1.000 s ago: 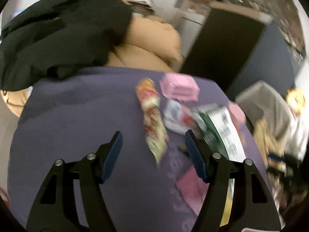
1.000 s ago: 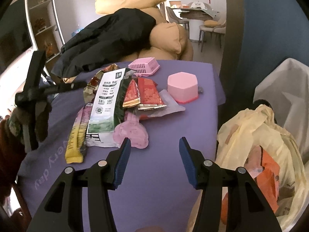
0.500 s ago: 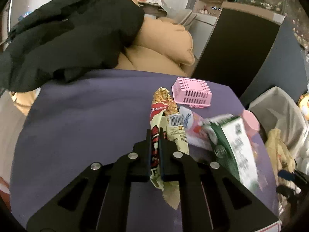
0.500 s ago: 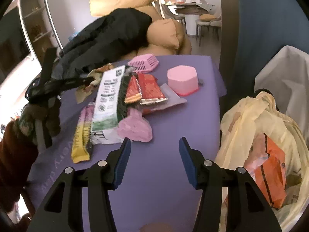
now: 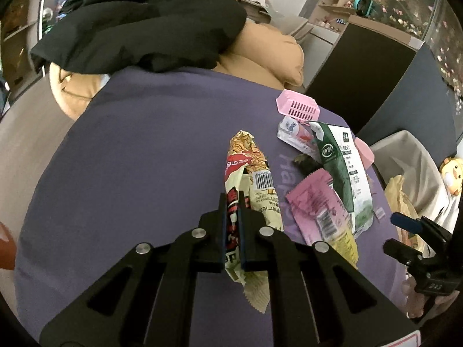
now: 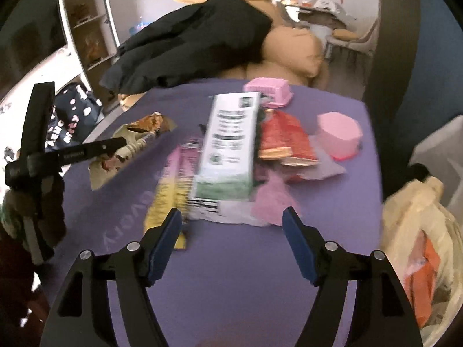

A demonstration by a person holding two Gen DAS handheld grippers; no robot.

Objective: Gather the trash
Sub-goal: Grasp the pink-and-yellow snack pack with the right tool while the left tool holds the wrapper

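My left gripper (image 5: 233, 202) is shut on a long cream and red snack wrapper (image 5: 250, 170), lifted a little off the purple tablecloth (image 5: 144, 159); it also shows from the side in the right wrist view (image 6: 121, 144). A pile of trash lies to its right: a green and white packet (image 5: 344, 173), a pink wrapper (image 5: 315, 205), a yellow wrapper (image 6: 166, 199), red wrappers (image 6: 283, 138). My right gripper (image 6: 231, 228) is open and empty, just in front of the green and white packet (image 6: 228, 150).
A pink basket (image 5: 298, 107) and a pink box (image 6: 338, 133) stand at the back of the pile. A bin lined with a yellow bag (image 6: 416, 237) of trash stands right of the table. A black jacket (image 5: 139, 20) lies on tan cushions (image 5: 266, 60) behind.
My left gripper closed on the snack wrapper and lifted it. My right gripper moved forward to the pile, still open.
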